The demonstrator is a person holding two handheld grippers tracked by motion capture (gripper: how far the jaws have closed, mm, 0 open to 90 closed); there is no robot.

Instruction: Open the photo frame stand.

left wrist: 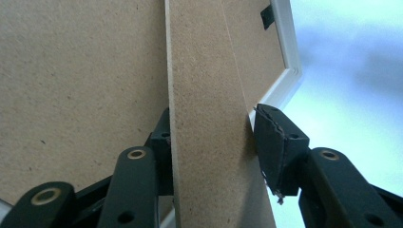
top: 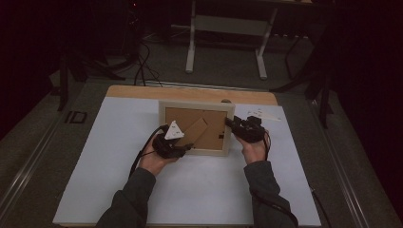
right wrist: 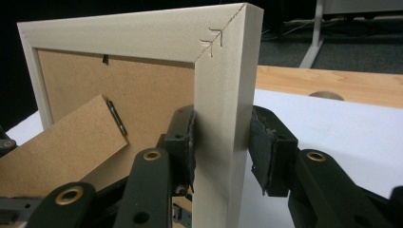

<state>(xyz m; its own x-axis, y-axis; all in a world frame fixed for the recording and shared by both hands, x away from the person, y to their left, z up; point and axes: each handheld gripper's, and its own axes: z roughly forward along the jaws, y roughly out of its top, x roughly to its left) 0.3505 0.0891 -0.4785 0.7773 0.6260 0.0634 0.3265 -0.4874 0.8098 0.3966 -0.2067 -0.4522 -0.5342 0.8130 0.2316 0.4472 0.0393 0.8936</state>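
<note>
The white table top (top: 114, 180) fills the middle of the high view, with a bare wooden strip (top: 142, 91) along its far edge. Near the centre stands the picture frame (top: 164, 123), upright with its brown backing board facing me. Its easel stand (top: 197, 130), a cardboard flap, slants across the back.

My right gripper (right wrist: 221, 142) sits at the frame's right side; in the right gripper view my jaws straddle the pale right rail (right wrist: 223, 95), the left pad pressed against its back face and the right pad at its front face, so I hold that rail.

My left gripper (left wrist: 214, 147) sits at the frame's lower left in the high view. In the left gripper view the flap runs up between my half-open jaws; I cannot tell whether both pads press on it.
</note>
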